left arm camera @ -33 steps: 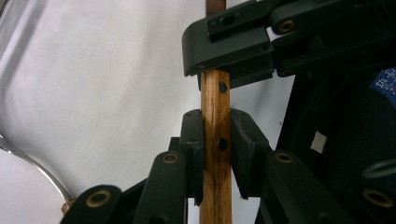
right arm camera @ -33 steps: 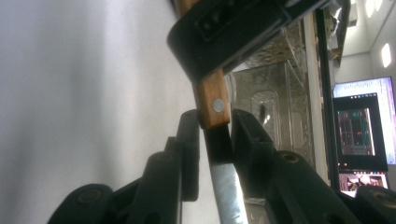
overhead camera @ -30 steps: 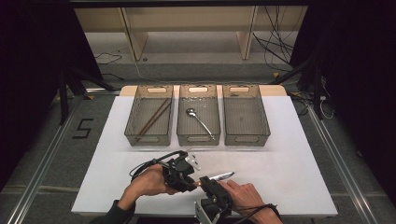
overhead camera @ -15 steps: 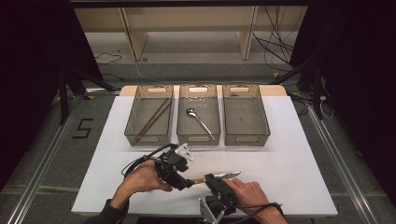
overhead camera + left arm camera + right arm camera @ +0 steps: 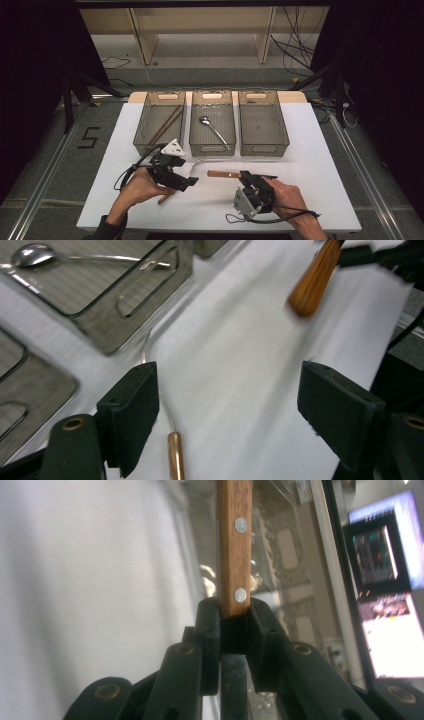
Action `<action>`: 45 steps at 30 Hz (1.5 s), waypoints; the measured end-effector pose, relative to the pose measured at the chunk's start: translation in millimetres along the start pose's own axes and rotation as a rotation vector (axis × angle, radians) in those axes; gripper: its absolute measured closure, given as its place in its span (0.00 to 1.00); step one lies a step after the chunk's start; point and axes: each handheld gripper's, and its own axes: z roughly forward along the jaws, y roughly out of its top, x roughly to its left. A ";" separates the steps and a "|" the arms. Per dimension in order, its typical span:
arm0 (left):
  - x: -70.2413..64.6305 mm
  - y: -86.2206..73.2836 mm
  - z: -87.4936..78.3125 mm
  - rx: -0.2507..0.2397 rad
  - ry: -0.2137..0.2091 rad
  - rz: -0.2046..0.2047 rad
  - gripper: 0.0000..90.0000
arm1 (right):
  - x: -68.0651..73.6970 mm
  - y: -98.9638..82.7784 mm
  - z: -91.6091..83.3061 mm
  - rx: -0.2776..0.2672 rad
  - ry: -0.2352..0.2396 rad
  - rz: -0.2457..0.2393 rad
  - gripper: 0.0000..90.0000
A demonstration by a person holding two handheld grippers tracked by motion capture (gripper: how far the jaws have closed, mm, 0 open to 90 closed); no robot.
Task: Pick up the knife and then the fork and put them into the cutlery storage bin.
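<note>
My right gripper (image 5: 246,177) (image 5: 235,625) is shut on a knife with a riveted wooden handle (image 5: 220,174) (image 5: 233,545), which juts out to the left above the white mat. My left gripper (image 5: 187,181) (image 5: 232,405) stands to its left; its jaws have just been opening and nothing is between the pads. The knife handle's end (image 5: 314,282) shows blurred ahead of it. On the mat below the left gripper lies a slim metal utensil with a copper-brown handle (image 5: 165,199) (image 5: 175,460).
Three clear trays stand in a row at the back. The left tray (image 5: 142,140) holds brown chopsticks (image 5: 166,125), the middle one (image 5: 212,149) a spoon (image 5: 212,127) (image 5: 35,254), and the right one (image 5: 264,149) is bare. The white mat (image 5: 310,165) covers the table.
The left gripper has let go of the knife handle, opened and drawn away to the left. The right gripper has carried the knife a little right and up.
</note>
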 end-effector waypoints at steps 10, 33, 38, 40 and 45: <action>7.2 -27.3 13.8 0.008 0.048 -0.033 0.22 | -69.4 -17.9 6.0 0.009 0.104 0.378 0.87; 19.0 -60.9 13.8 -0.074 0.126 -0.123 0.18 | -192.2 -73.7 78.5 0.082 0.389 1.112 0.87; 19.9 -63.4 14.0 -0.080 0.117 -0.140 0.18 | -203.7 -74.4 98.5 0.118 0.384 1.134 0.87; 19.3 -63.5 15.3 -0.073 0.118 -0.138 0.18 | -206.1 -75.5 106.8 0.127 0.380 1.143 0.87; 19.6 -64.9 16.5 -0.061 0.117 -0.132 0.18 | -206.0 -81.1 126.8 0.164 0.359 1.165 0.87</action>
